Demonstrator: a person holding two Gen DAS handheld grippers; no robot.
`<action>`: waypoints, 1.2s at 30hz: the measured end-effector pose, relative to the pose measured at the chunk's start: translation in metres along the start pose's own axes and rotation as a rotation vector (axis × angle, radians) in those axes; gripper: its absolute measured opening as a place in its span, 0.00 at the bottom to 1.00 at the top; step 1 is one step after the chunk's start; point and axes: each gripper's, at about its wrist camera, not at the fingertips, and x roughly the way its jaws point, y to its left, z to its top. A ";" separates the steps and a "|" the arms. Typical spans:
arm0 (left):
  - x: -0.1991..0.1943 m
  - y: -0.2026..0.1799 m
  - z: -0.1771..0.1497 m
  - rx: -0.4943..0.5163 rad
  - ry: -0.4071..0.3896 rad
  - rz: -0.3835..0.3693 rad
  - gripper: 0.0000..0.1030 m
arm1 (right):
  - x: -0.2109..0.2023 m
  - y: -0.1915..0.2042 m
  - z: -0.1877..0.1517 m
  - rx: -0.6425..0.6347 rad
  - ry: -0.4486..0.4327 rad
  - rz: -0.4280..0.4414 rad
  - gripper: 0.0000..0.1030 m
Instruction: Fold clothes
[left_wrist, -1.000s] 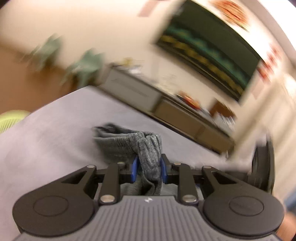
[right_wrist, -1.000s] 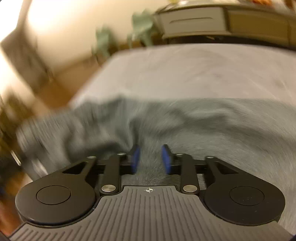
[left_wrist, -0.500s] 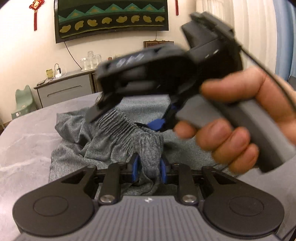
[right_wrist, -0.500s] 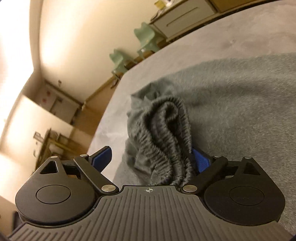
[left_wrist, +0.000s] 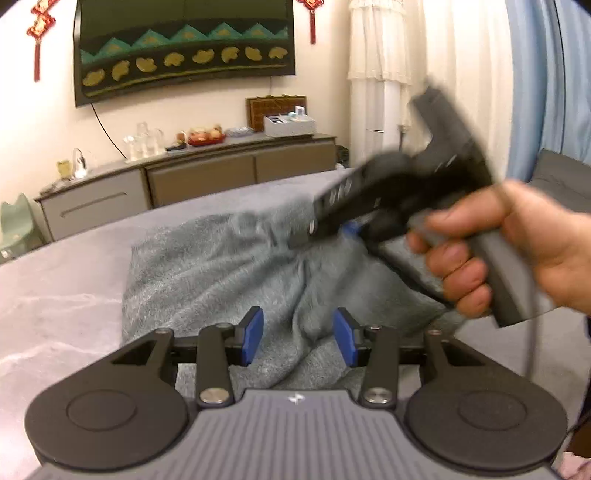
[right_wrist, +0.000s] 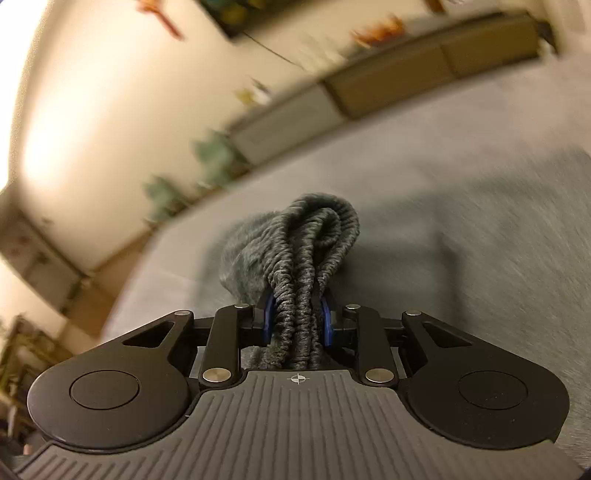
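Note:
A grey knit garment (left_wrist: 221, 273) lies bunched on the grey table (left_wrist: 55, 295). My left gripper (left_wrist: 298, 341) is open just above the garment's near edge, with cloth below its blue pads (left_wrist: 253, 334) and nothing held. My right gripper (right_wrist: 295, 321) is shut on the garment's ribbed elastic waistband (right_wrist: 314, 254), which sticks up bunched between the pads. In the left wrist view the right gripper (left_wrist: 351, 229) is blurred, held by a hand (left_wrist: 517, 243) above the garment's far right side.
A long sideboard (left_wrist: 192, 181) with glasses, fruit and boxes stands against the far wall beyond the table. A dark wall hanging (left_wrist: 184, 48) is above it. Green small chairs (right_wrist: 218, 155) stand beside the sideboard. Curtains (left_wrist: 461, 74) hang at the right.
My left gripper has opened and let go of the waistband. My right gripper has closed on the bunched waistband and is moving it, blurred, to the right.

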 end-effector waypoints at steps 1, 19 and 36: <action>-0.001 0.007 0.001 -0.016 0.001 -0.022 0.42 | 0.009 -0.004 -0.001 0.000 0.021 -0.018 0.25; 0.046 0.132 -0.006 -0.469 0.256 0.169 0.44 | -0.020 0.036 -0.059 -0.458 -0.037 -0.202 0.30; 0.029 0.051 0.062 -0.341 0.078 -0.003 0.65 | -0.166 -0.102 -0.057 -0.217 -0.220 -0.447 0.91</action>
